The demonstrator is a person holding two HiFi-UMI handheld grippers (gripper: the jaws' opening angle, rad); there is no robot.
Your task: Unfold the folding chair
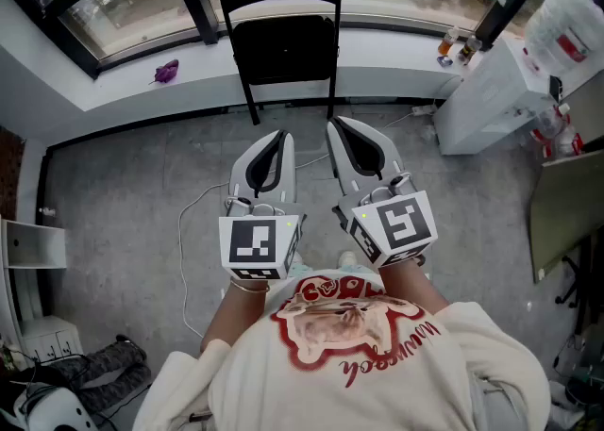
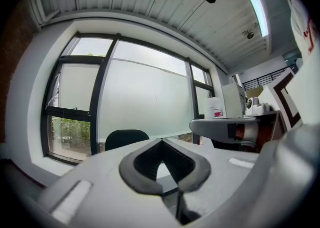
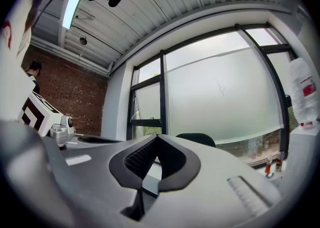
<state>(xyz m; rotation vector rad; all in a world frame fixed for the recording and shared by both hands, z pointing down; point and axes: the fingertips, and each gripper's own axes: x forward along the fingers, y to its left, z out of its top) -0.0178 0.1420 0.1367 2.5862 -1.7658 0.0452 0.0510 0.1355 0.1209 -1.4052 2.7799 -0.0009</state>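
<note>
Left gripper point(image 1: 281, 139) and right gripper point(image 1: 340, 127) are held level, side by side, clenched on nothing, likely staged for approach: black folding chair point(image 1: 283, 42) is leaned folded against wall point(image 1: 142, 90), well ahead.

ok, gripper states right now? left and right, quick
Left gripper: closed, holding nothing.
Right gripper: closed, holding nothing.
Both are short of the chair.

Grey concrete floor point(image 1: 123, 193), big frosted windows point(image 2: 145, 97), brick wall point(image 3: 75, 97), white cabinet point(image 1: 491, 99) rt.
</note>
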